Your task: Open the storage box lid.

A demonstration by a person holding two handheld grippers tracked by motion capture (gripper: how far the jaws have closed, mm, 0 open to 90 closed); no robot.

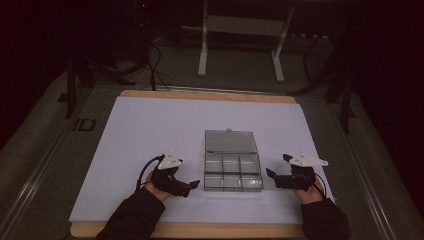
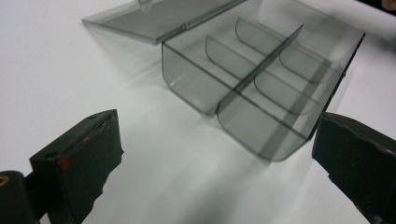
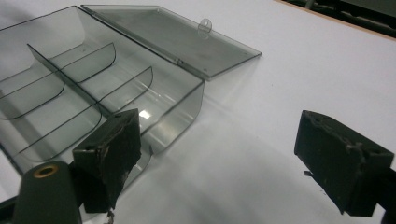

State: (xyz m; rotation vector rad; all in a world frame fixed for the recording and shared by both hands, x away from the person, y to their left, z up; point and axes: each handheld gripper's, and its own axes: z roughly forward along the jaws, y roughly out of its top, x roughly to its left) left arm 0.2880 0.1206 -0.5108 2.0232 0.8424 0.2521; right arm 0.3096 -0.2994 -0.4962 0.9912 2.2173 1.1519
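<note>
I see the counter (image 1: 150, 125) as the biggest thing; it takes the middle of the high view, covered with a white sheet, and a wooden edge shows along its top and bottom. Behind it, in the upper part of the frame, a white metal stand (image 1: 240, 45) is on the dark floor.

Next in size is the clear plastic box (image 1: 232, 171), a little right of centre in the lower half of the high view. It is divided into six compartments, three by two, and I see nothing inside them. Its lid (image 1: 230, 141) is open and lies flat on the sheet, directly above the box in the frame and joined to it at the hinge. In the left gripper view the box (image 2: 261, 88) takes the upper right; in the right gripper view the box (image 3: 88, 93) takes the upper left.

The left hand-held gripper (image 1: 192, 186) is at the lower left of the box, near its corner but apart from it. Its jaws are released and wide, with only white sheet between them. The right hand-held gripper (image 1: 270, 173) is just beside the right wall of the box. It is released too, grasping nothing; I cannot tell if one jaw touches the wall.
</note>
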